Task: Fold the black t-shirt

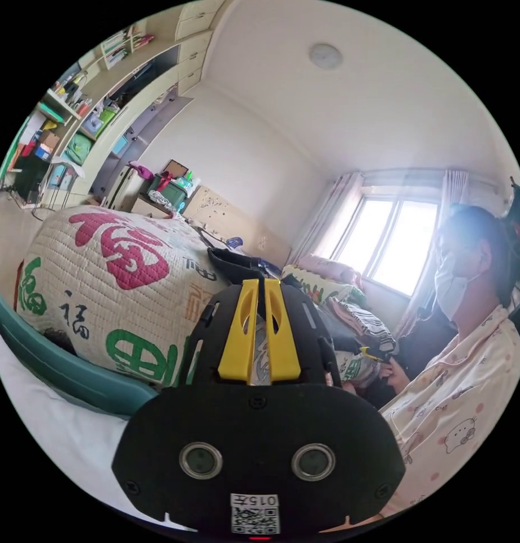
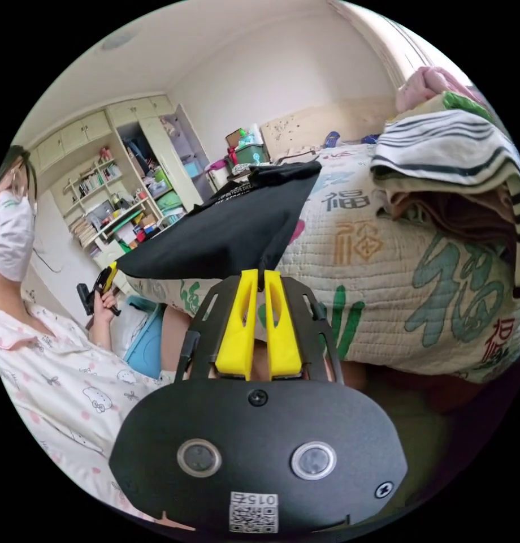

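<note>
A home bedroom is shown: a bed under a quilt, a curtained window at 3 o'clock, cluttered shelves, cupboards, stacked laundry.

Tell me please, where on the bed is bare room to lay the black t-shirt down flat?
The quilt is bare between the black t-shirt and the pile of folded clothes. By the window that pile crowds the bed, and the headboard end holds small items.
</note>
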{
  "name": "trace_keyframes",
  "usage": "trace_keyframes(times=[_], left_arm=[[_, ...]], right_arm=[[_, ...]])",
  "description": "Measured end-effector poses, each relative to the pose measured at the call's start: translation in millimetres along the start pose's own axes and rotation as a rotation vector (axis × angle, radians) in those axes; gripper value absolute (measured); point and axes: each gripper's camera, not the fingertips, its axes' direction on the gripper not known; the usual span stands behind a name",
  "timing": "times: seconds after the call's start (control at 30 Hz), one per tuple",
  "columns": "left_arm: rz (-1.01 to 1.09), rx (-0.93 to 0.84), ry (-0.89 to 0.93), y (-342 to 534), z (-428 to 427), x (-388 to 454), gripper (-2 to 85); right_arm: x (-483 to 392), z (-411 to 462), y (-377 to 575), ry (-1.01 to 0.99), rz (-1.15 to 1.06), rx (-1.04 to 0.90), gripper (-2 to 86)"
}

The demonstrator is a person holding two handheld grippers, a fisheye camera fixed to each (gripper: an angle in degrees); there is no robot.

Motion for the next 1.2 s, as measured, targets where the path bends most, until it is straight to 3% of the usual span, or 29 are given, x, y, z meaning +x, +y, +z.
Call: trace_keyframes(times=[0.13,0.47,0.6,0.73,0.87,1.0,1.2], left_arm=[[0.030,-0.027,-0.028,14.8,5.3,4.0,-0.2],[0.077,-0.203,-0.113,69.2,34.4,0.0,1.5],[0.091,-0.143,-0.203,72.0,18.1,20.0,5.7],[0.238,-0.162,-0.290,49.4,50.4,75.0,7.1],[0.434,-0.267,-0.122,21.3,169.4,155.8,7.8],[0.547,-0.418,0.077,17.8,330.9,228.5,8.8],[0.622,-0.540,0.094,32.0,544.3,317.0,10.9]], right_arm=[[3.8,-34.0,24.7,-0.068,0.026,0.074,0.6],[-37.9,1.4,95.6,0.063,-0.152,-0.121,3.1],[-58.5,-29.1,74.6,0.266,-0.258,0.004,5.1],[-84.7,-19.0,37.6,0.247,-0.414,0.098,6.2],[-107.3,54.1,-15.5,0.176,-0.584,0.086,8.0],[-107.0,131.1,-83.2,-0.084,-0.646,0.012,8.8],[-118.7,201.6,-149.6,-0.060,-0.696,-0.078,10.0]])
